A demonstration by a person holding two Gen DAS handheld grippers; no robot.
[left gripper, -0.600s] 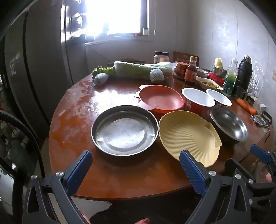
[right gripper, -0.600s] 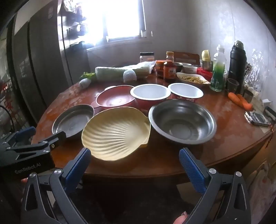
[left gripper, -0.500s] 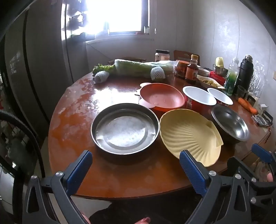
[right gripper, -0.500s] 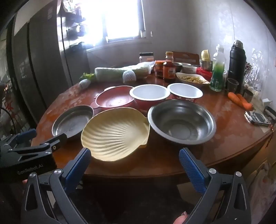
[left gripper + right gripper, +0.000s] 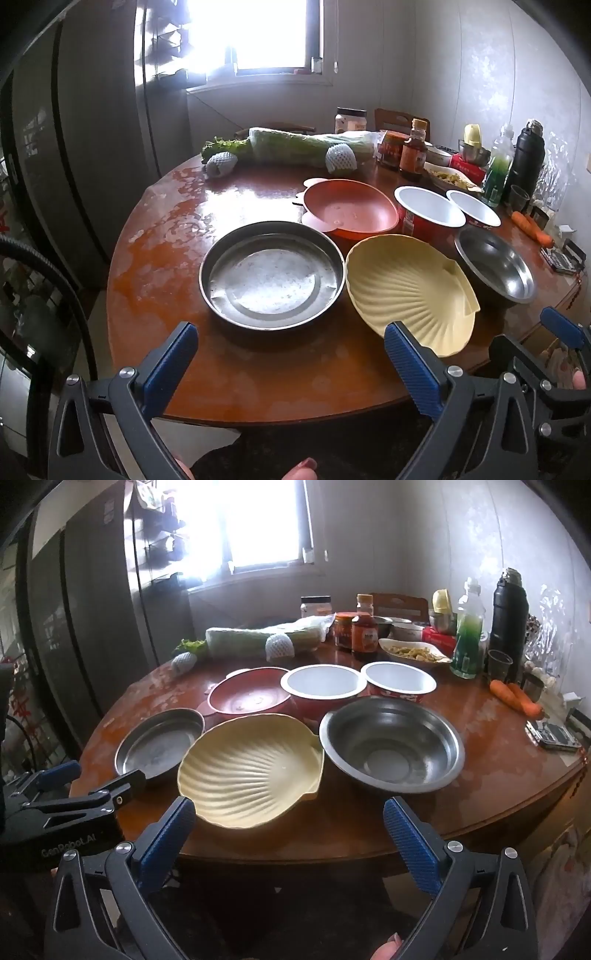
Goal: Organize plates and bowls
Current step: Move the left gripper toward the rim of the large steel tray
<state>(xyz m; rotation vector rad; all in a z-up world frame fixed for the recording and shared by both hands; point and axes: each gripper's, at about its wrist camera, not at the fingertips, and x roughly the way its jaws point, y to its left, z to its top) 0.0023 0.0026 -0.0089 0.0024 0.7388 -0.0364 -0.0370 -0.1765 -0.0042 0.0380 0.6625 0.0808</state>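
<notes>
A round wooden table [image 5: 258, 373] carries a flat steel pan [image 5: 271, 275], a cream shell-shaped plate [image 5: 408, 291], a steel bowl [image 5: 496, 264], a pink plastic bowl [image 5: 351, 208] and two red bowls with white insides [image 5: 428, 206] [image 5: 472, 208]. My left gripper [image 5: 288, 350] hangs open at the table's near edge, in front of the steel pan, holding nothing. In the right wrist view my right gripper [image 5: 290, 827] stands open below the shell plate [image 5: 251, 768] and steel bowl [image 5: 391, 744], also with nothing between its fingers.
At the table's back lie a wrapped cabbage [image 5: 310, 149], sauce jars [image 5: 413, 151], a dish of food [image 5: 412, 651], a green bottle [image 5: 469, 635] and a black flask [image 5: 511, 609]. Carrots [image 5: 515, 698] and a phone [image 5: 557, 736] lie at the right. A tall fridge [image 5: 74, 147] stands left.
Both views have crept slightly closer to the table; the dishes sit a little lower in the left wrist frame. Both grippers stay wide open.
</notes>
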